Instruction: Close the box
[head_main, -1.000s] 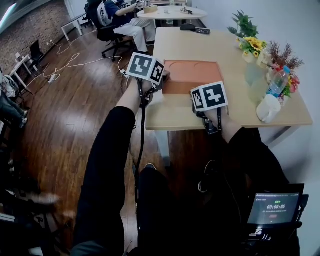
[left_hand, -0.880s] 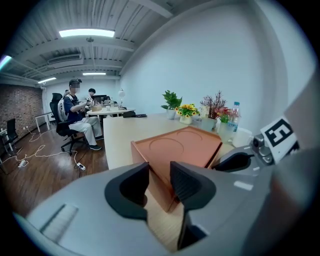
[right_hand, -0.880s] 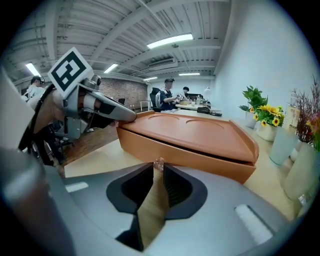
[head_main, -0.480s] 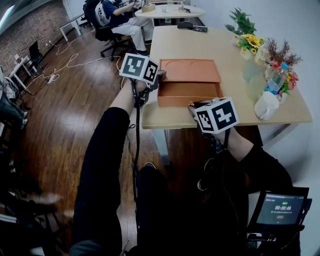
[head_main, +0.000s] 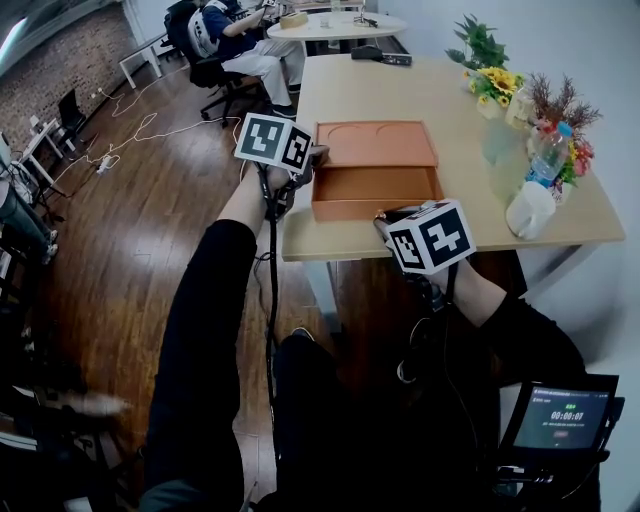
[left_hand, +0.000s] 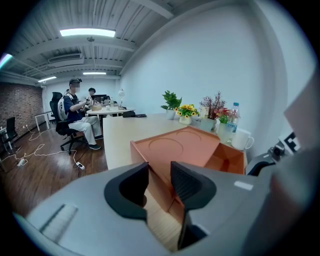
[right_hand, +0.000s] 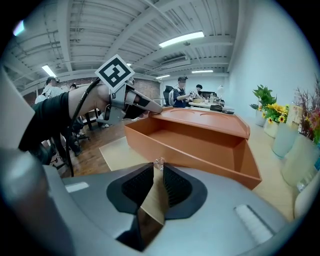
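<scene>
— Left gripper (left_hand: 159, 168) first: on my feed its jaws stand moderately apart, and the box (head_main: 375, 190)'s left corner shows in the gap. I can't tell whether either jaw touches it.

— And the other one?

— The right gripper (right_hand: 158, 167) has its jaws all but together, just a thin slit with bare tabletop (right_hand: 117, 147) showing through. It grips nothing. It hangs just short of the box's front wall, toward the box's right end.

— How much room do I have around the box?

— From the head view, a narrow strip of tabletop runs between the box's front wall and the near edge. The box's left end sits close to the tabletop's left edge, with wooden floor (head_main: 130, 230) past it. To the right of the box stand a white mug (head_main: 528, 212), a water bottle (head_main: 548, 160) and flowers (head_main: 497, 85), all well apart from it. Beyond the box the tabletop is long and bare for a good stretch.

— Which way does the box lie?

— Its long axis runs left to right, parallel with that near edge. The tray opens upward. The lid (head_main: 375, 143) is thrown back on the far side of the box, its inner face with two round recesses turned up.

— Where is the left gripper against it?

— At the box's left end, by the lid's near corner.
</scene>
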